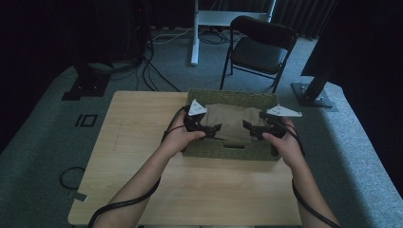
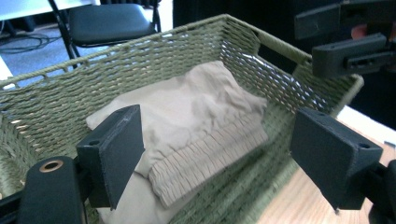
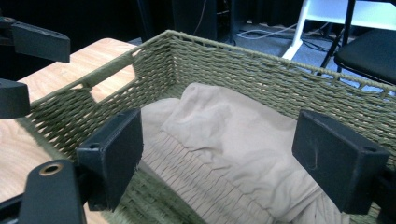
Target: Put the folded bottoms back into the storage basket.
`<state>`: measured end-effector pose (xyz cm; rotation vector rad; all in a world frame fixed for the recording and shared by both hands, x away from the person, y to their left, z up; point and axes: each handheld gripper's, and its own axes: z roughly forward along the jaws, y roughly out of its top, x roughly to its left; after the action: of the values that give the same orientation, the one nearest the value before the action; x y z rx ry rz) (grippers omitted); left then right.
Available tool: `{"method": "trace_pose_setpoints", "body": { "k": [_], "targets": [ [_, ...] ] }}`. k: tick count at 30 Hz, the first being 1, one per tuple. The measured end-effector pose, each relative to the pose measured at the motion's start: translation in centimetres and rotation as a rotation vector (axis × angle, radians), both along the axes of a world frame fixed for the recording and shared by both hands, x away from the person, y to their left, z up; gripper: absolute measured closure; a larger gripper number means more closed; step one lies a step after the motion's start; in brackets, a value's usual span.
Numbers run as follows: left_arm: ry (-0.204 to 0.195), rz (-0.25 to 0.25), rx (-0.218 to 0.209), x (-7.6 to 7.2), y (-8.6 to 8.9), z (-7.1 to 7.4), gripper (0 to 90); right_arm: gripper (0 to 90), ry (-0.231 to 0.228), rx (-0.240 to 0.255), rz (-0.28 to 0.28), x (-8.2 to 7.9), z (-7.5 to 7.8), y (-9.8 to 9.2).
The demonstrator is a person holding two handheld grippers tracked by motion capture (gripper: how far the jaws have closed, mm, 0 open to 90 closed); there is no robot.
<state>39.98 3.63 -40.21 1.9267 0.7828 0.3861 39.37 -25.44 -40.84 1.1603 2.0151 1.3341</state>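
One woven green basket (image 1: 228,151) stands on the far half of the wooden desk (image 1: 199,190), and one folded beige garment (image 1: 228,121) with a gathered, ribbed band lies inside it, on the basket floor. No brand, label or writing can be read on the basket, the cloth or the tools.

Two tools are in use, one per hand. The left hand-held gripper (image 1: 211,129) hangs over the basket's left end, its jaws pointing inward across the cloth; in the left gripper view its two black jaws stand wide apart, with the garment (image 2: 196,116) beyond them and nothing between the pads. The right hand-held gripper (image 1: 251,128) mirrors it over the basket's right end. In the right gripper view its jaws are likewise spread wide, above the garment (image 3: 233,135) and clamping nothing.

One dark folding chair (image 1: 259,47) stands on the grey floor behind the desk.
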Motion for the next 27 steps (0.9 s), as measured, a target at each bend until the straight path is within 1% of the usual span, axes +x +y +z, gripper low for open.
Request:
{"method": "trace_pose_setpoints", "body": {
  "k": [1, 4, 6, 7, 9, 12, 15, 17, 20, 23, 27],
  "targets": [
    [0.001, -0.005, -0.003, -0.2, 0.0, 0.0, 19.1, 16.0, -0.005, -0.003, 0.006, -0.3, -0.1, 0.0],
    [-0.018, -0.008, -0.012, -0.9, 0.2, -0.3, 19.0, 16.0, -0.020, -0.006, 0.013, -1.0, -0.4, 0.0],
    [-0.011, -0.009, -0.018, -1.3, 0.4, -0.6, 17.4, 16.0, -0.029, -0.011, 0.015, -1.4, -0.6, 0.0],
    [-0.021, -0.019, -0.002, -1.8, 0.6, -0.9, 17.2, 16.0, -0.039, -0.011, 0.013, -1.8, -0.8, -0.1],
    [-0.023, -0.024, 0.006, -2.0, 0.7, -0.9, 17.2, 16.0, -0.044, -0.007, 0.013, -2.1, -0.9, -0.1],
    [-0.017, -0.033, -0.008, -2.7, 0.9, -1.3, 17.2, 14.4, -0.053, -0.006, 0.016, -2.8, -1.3, -0.1],
    [-0.023, -0.043, -0.009, -3.5, 1.1, -1.7, 17.2, 14.4, -0.060, 0.004, 0.016, -3.5, -1.7, -0.3],
    [-0.017, -0.048, -0.011, -4.0, 1.4, -2.0, 17.2, 14.4, -0.068, -0.002, 0.007, -4.3, -2.2, -0.5],
    [-0.022, -0.053, -0.010, -4.8, 1.8, -2.4, 17.2, 14.4, -0.068, -0.007, 0.007, -4.7, -2.6, -0.8],
    [-0.027, -0.056, -0.018, -5.3, 2.2, -2.8, 17.2, 14.4, -0.063, 0.003, -0.005, -5.3, -3.2, -1.3],
    [-0.031, -0.056, -0.005, -5.8, 2.6, -3.4, 17.2, 14.4, -0.054, 0.012, -0.016, -6.1, -4.1, -1.8]
  ]
}}
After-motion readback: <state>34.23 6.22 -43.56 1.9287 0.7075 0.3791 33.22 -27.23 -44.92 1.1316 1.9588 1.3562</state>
